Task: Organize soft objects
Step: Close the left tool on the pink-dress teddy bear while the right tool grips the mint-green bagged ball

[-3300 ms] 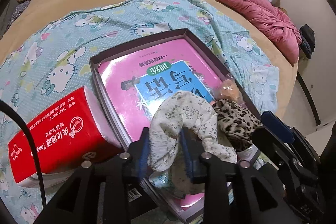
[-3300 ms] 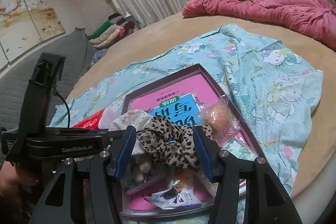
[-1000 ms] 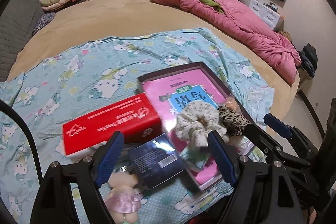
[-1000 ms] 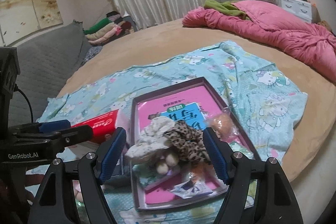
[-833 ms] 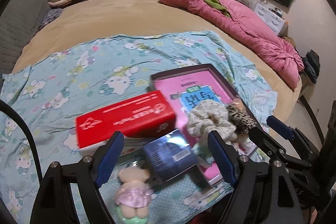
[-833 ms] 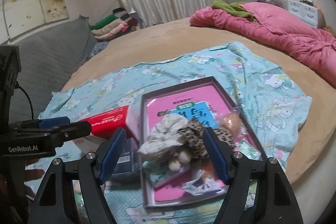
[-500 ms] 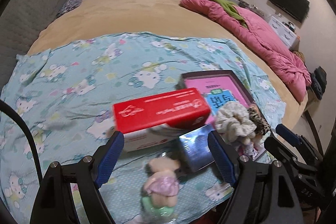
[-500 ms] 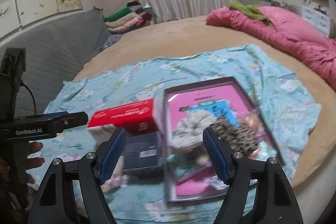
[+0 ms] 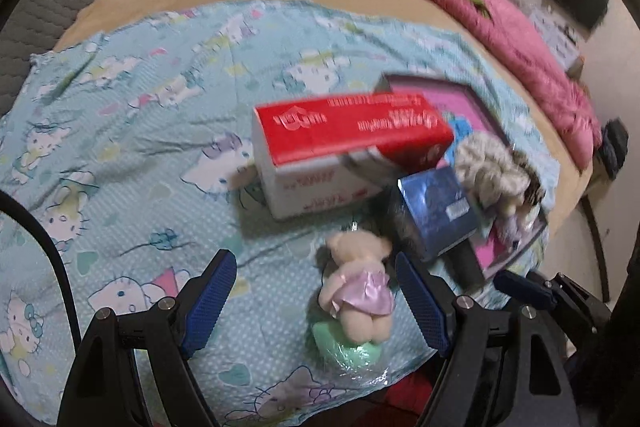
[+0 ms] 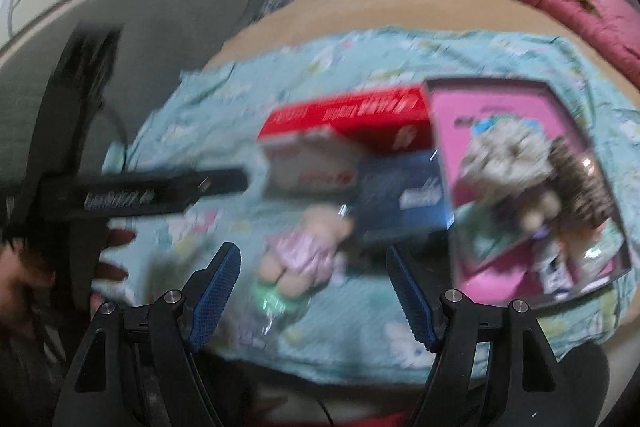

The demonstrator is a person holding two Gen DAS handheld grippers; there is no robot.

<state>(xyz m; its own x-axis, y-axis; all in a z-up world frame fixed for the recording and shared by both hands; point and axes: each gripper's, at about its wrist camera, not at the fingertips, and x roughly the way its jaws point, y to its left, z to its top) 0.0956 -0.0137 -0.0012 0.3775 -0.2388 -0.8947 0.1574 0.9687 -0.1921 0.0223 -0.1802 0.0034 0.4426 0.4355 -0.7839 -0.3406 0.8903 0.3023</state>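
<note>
- Both hand-held grippers are held with jaws spread and empty: the left hand-held gripper [image 9: 316, 301] and the right hand-held gripper [image 10: 314, 297].
- A small plush bear [image 9: 358, 283] in a lilac dress is seen lying on the cartoon-print sheet [image 9: 132, 131] of the bed, near both grippers' fingertips, untouched.
- Beyond it, a red tissue box [image 9: 340, 143] and a blue box [image 9: 436, 211] are placed.
- A floral scrunchie [image 10: 508, 155] and a leopard scrunchie [image 10: 580, 183] are found in the tray [image 10: 492, 85].
</note>
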